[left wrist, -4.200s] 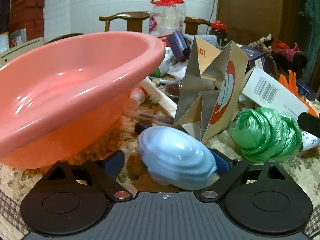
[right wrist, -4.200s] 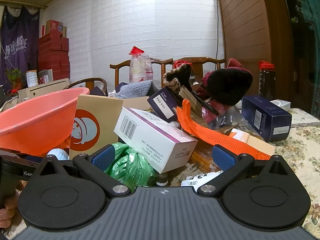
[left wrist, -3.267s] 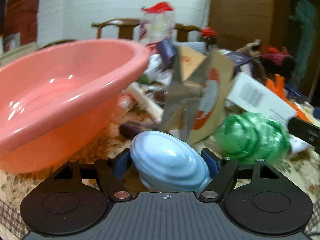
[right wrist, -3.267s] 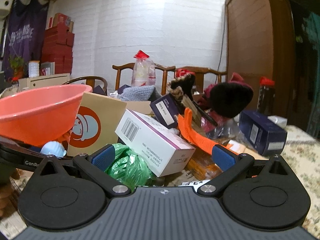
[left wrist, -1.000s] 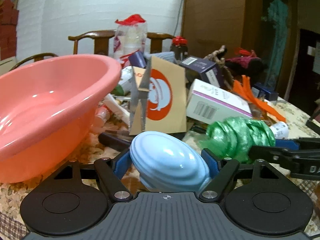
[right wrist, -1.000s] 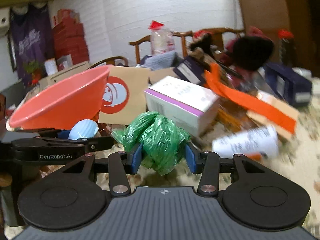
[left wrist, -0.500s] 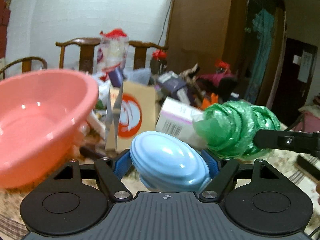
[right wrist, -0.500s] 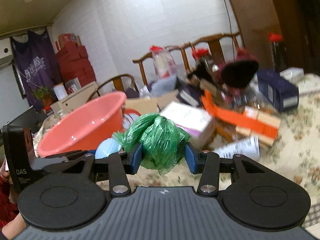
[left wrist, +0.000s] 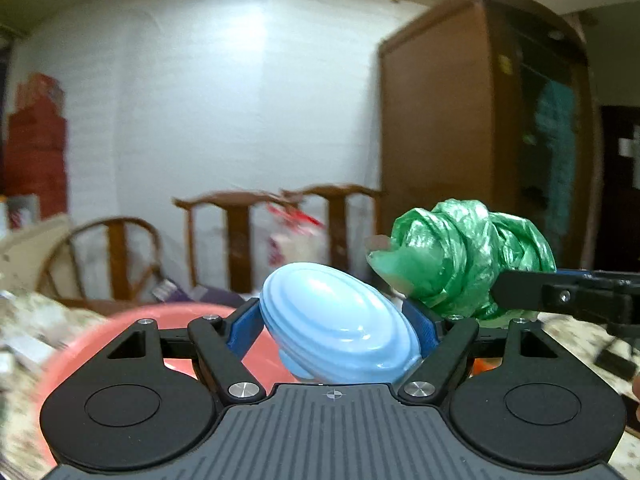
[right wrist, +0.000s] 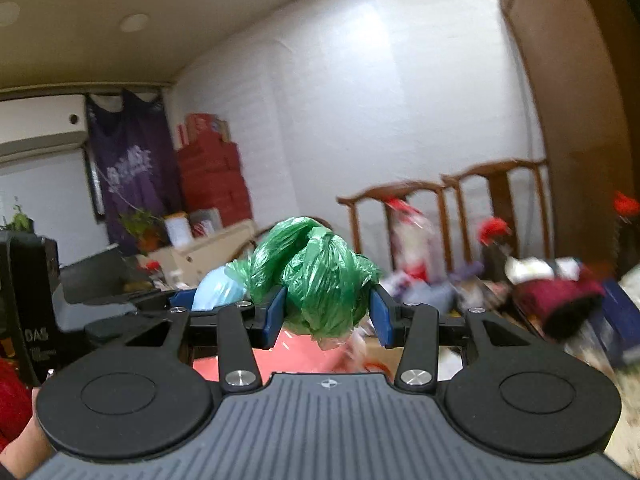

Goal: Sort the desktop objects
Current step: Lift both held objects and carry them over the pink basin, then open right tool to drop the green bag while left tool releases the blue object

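Observation:
My left gripper (left wrist: 334, 326) is shut on a light blue ribbed oval case (left wrist: 336, 324) and holds it in the air above the pink basin (left wrist: 132, 332). My right gripper (right wrist: 326, 312) is shut on a crumpled green plastic bag (right wrist: 316, 280) and holds it above the same basin (right wrist: 304, 354). The bag also shows in the left wrist view (left wrist: 460, 256), just right of the blue case. The blue case shows in the right wrist view (right wrist: 218, 290), left of the bag.
Wooden chairs (left wrist: 240, 240) stand behind the table by a white wall. A brown wardrobe (left wrist: 480, 140) is at the right. Clutter of boxes and a dark red hat (right wrist: 568, 300) lies on the table at the right. Red boxes (right wrist: 212, 176) are stacked far left.
Both grippers have risen and moved over the pink basin, each carrying its object. The table clutter has dropped low in both views.

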`<state>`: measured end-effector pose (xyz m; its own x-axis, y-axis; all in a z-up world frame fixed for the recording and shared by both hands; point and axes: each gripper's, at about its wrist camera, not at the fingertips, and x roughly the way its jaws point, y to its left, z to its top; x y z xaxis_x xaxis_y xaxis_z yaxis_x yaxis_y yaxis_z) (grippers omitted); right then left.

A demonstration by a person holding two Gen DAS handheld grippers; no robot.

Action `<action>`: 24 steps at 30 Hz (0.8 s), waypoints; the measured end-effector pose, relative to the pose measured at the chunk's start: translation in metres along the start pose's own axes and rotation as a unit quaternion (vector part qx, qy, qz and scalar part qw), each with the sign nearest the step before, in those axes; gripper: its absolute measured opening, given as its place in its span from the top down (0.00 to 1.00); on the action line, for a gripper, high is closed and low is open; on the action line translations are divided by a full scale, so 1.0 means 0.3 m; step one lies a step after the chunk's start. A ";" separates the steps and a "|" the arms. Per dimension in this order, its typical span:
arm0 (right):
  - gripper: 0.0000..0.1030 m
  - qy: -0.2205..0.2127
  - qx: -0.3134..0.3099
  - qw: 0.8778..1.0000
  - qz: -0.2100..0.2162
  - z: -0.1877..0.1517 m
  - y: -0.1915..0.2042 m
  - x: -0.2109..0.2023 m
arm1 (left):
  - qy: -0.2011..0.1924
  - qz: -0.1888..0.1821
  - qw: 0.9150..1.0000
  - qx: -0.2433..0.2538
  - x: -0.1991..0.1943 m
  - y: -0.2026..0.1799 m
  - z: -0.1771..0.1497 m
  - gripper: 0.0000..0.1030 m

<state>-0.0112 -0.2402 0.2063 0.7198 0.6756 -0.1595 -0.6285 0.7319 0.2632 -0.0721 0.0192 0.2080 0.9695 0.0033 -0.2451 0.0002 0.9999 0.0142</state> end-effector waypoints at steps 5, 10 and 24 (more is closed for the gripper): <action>0.52 0.007 -0.002 0.999 0.040 0.122 0.102 0.173 | -0.002 0.058 0.998 -0.005 -0.022 0.160 0.106 0.25; 0.52 0.041 -0.001 0.997 0.061 0.132 0.193 0.406 | 0.024 0.125 0.992 -0.003 0.049 0.307 0.100 0.25; 0.41 0.203 -0.030 0.978 0.023 -0.252 0.220 0.804 | 0.218 0.203 0.955 0.018 0.381 0.484 -0.271 0.06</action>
<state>0.0985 -0.0221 0.1132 0.5214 0.6785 -0.5174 -0.6820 0.6958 0.2252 0.0189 0.1661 0.1031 0.6978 0.4030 -0.5922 -0.3377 0.9142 0.2242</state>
